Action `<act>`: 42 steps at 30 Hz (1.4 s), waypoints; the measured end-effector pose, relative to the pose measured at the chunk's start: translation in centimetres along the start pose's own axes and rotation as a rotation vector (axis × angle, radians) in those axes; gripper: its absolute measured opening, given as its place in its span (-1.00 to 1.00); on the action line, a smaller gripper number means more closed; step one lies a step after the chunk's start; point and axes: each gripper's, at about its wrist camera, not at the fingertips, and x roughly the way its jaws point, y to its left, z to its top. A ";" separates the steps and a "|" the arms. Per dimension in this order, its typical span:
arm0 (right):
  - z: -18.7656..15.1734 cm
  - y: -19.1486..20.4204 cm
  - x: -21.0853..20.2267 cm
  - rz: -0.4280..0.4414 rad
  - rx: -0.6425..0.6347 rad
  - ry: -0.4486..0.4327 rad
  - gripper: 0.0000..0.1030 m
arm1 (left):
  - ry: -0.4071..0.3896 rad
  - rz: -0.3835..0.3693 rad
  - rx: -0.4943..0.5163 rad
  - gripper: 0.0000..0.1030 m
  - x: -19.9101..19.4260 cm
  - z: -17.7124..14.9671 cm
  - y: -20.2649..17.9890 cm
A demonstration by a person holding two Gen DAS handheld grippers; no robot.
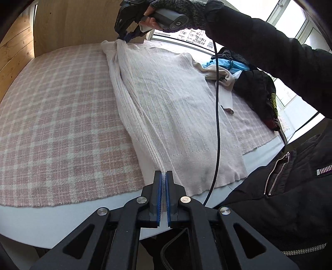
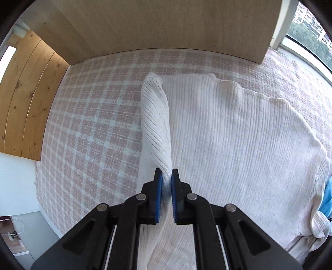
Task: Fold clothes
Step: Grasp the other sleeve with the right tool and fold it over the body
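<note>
While both of our grippers pinch the same long edge of a cream ribbed sweater (image 1: 172, 108), the garment lies spread on a pink and white checked blanket (image 1: 58, 116) that covers the work surface. We judge the fold to be in its first stage: one side edge is gathered into a raised ridge along the sweater's length, but it has not yet been laid over the body, and the body itself lies flat and unfolded.

Our left gripper (image 1: 164, 176) is closed on the hem end of that edge, a thin band of knit clamped between its blue pads at the near side of the blanket. Our right gripper (image 2: 166, 176) is closed on the far, shoulder end of the same edge, with a thick roll of knit rising between its pads. In the left wrist view, that gripper appears at the far end of the sweater, held by a hand in a dark knit glove (image 1: 182, 12), with a black cable (image 1: 216, 116) hanging down across the fabric.

The opposite sleeve (image 1: 226, 89) lies out to the side, still unfolded, near a heap of other clothes (image 1: 244, 68) in blue and black. What remains, we judge, is carrying this side across, folding the other side and sleeve, then halving the length.
</note>
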 end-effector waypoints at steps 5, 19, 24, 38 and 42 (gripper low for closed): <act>-1.4 -3.8 1.6 0.030 0.046 0.007 -0.83 | 0.083 -0.030 0.067 -0.95 3.2 0.5 -2.3; -4.3 -5.4 2.5 0.106 -0.004 -0.001 -0.47 | 0.205 -0.022 0.081 -0.92 5.2 -0.8 -3.4; -4.9 -4.6 2.4 0.079 -0.038 0.001 -0.48 | 0.219 0.006 0.065 -0.92 4.5 -1.4 -2.9; -9.1 -0.1 1.1 0.047 -0.294 -0.169 -0.48 | 0.104 0.050 0.047 -0.92 3.6 1.6 -0.6; -8.0 -2.0 2.8 0.002 -0.314 -0.161 -0.47 | 0.170 0.025 0.087 -0.92 7.3 1.7 -0.7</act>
